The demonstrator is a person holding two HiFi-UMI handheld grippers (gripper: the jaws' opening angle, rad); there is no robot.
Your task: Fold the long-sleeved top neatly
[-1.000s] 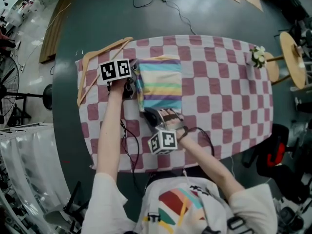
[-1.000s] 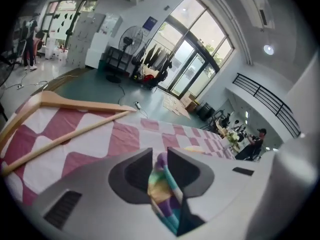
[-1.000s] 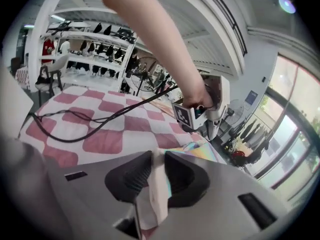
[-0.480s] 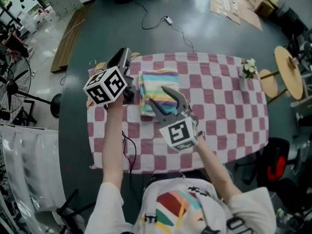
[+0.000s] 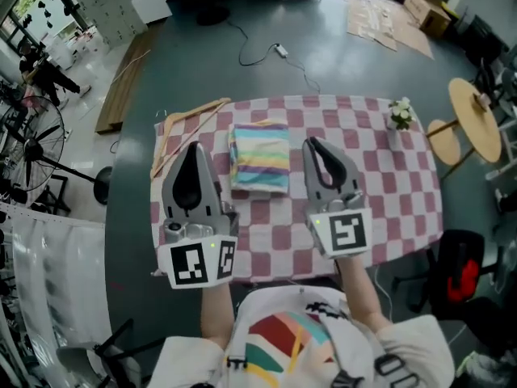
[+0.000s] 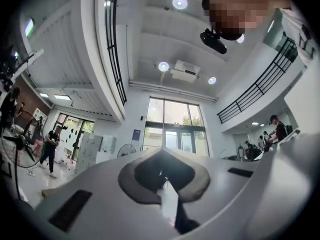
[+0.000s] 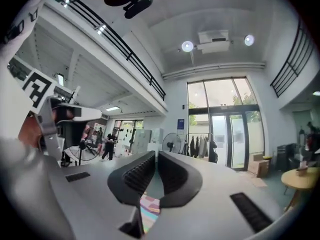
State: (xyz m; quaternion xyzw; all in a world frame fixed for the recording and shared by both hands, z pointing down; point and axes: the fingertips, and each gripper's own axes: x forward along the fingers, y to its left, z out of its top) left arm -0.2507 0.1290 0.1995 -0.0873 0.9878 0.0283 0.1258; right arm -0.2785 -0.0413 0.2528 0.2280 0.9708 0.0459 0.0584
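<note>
Head view: shows the long-sleeved top [image 5: 260, 158] folded into a striped rectangle on the checked table [image 5: 380, 176], toward its far left, just beside a wooden hanger [image 5: 179, 124]. Shows the left gripper [image 5: 194, 147] and right gripper [image 5: 315, 144] held up close to the camera, one on each side of the top, touching no cloth. Looks like folding is done, so keep both well clear and avoid snagging an edge. If squaring up, press flat on the near corners rather than pinching.

Left gripper view: points out across the room, not at the table. Jaws just closed fully together, gripping nothing.

Right gripper view: likewise faces the room. Jaws just closed to a thin slit with nothing between them. Catches a sliver of coloured cloth below, too small to identify.
</note>
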